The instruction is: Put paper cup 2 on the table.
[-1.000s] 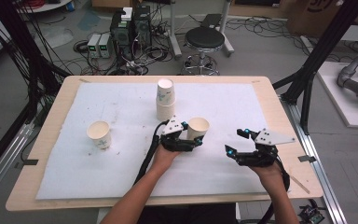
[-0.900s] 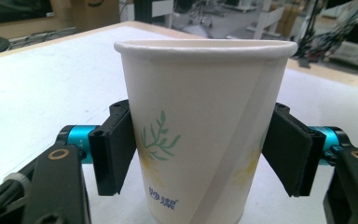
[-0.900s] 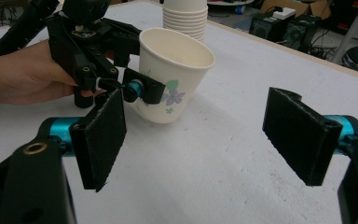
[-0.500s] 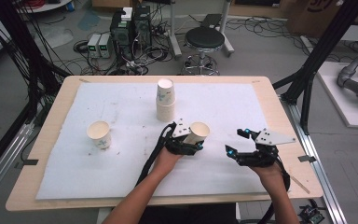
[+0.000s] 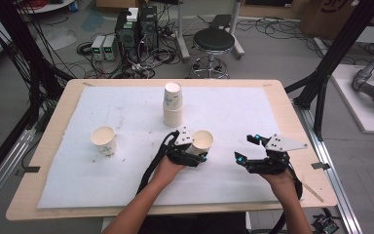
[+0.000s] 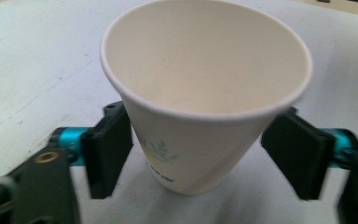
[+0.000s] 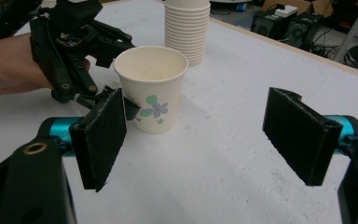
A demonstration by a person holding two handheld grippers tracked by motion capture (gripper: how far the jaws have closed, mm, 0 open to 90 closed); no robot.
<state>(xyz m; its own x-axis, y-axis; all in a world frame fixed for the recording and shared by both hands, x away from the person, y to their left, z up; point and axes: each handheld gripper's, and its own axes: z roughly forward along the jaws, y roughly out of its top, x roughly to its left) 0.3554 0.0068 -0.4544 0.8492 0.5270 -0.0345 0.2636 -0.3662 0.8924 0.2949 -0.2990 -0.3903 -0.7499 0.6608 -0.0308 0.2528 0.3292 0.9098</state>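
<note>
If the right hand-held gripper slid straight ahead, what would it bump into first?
Probably nothing: the white paper cup with the flower print sits left of the line between the open jaws of the right hand-held gripper; bare white table mat lies ahead.

A stack of paper cups (image 5: 173,103) stands upright near the far middle of the table (image 5: 292,122), on the white mat (image 5: 126,170) that covers most of the wooden top. A single paper cup (image 5: 103,141) stands upright well to the left of the stack. On the floor beyond the table are a round black stool (image 5: 214,41), grey electronics boxes (image 5: 103,47) and tangled cables (image 5: 151,58).
</note>
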